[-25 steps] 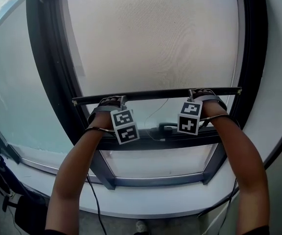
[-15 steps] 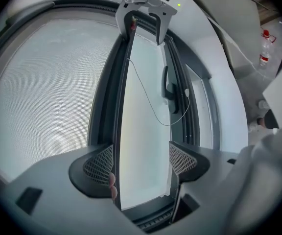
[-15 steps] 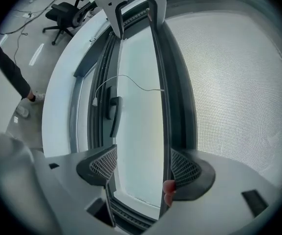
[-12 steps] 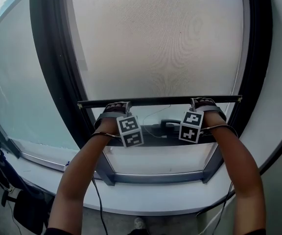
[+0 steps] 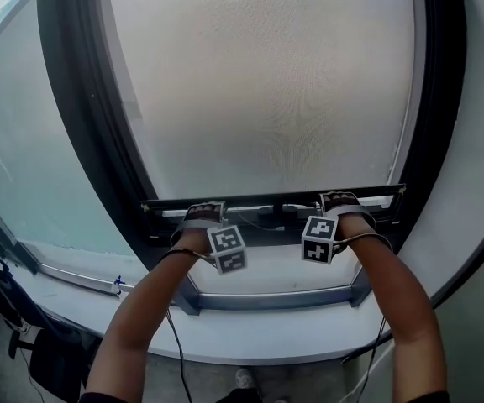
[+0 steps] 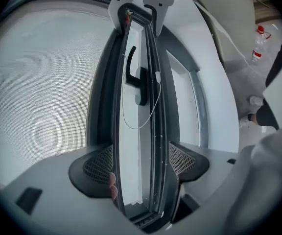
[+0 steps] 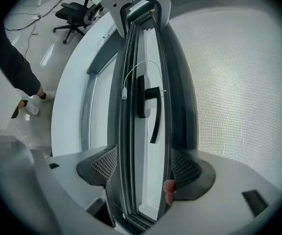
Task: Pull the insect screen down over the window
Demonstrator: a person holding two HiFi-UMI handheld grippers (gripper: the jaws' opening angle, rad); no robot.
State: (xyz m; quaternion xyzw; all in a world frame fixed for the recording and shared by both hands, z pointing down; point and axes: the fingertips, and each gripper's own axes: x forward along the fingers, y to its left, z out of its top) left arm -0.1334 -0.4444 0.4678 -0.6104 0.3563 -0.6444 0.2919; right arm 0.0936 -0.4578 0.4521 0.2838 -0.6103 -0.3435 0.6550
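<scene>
Nearest the person, the left gripper (image 5: pixel 202 214) and the right gripper (image 5: pixel 340 201) each had their jaws clamped on the slim black pull bar (image 5: pixel 276 198) of the grey mesh insect screen (image 5: pixel 267 82), one toward each end. The bar's long axis ran level, left to right, with both hands equally near it. Just beneath lay the dark lower window frame rail (image 5: pixel 269 237), a narrow gap away, so the coming pull looked straight down.

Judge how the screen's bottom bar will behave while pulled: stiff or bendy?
Likely stiff: the bar looks straight between the left claw and right claw. Probably slides evenly, gripped at two spots. The mesh looks thin, likely floppy.
</scene>
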